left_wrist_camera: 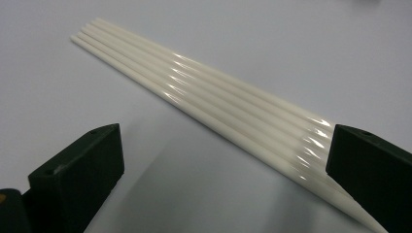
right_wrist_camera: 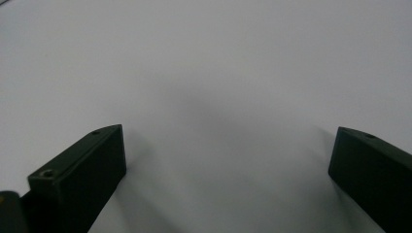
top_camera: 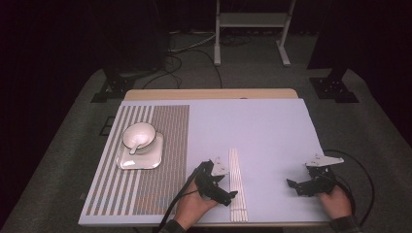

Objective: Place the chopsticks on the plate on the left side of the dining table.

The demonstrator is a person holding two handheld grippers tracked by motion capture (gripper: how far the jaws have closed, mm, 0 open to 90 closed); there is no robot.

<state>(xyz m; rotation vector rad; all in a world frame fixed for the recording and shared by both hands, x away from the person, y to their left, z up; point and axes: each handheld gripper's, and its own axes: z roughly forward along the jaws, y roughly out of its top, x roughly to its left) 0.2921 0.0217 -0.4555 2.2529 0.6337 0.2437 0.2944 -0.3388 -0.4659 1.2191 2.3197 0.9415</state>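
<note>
Your left hand sits at the near table edge and holds the left gripper, whose black jaws stand wide apart with nothing between them. Well off to that gripper's left, a white bowl with a white spoon in it rests on a square white plate, and the plate lies on a striped placemat. Just beside the left gripper, at its right, lies the row of white chopsticks, side by side and flat on the pale table. In the left gripper view the chopsticks run slantwise from far left to near right, their tapered tips passing close under the right-hand jaw; whether that jaw touches them, you cannot tell. Further right, well apart from the chopsticks, your right hand holds the right gripper low over bare table, its jaws also spread wide and gripping nothing. In the right gripper view, plain table surface lies between and beyond the two jaws. A black cable loops away from the right gripper on its outer side.
</note>
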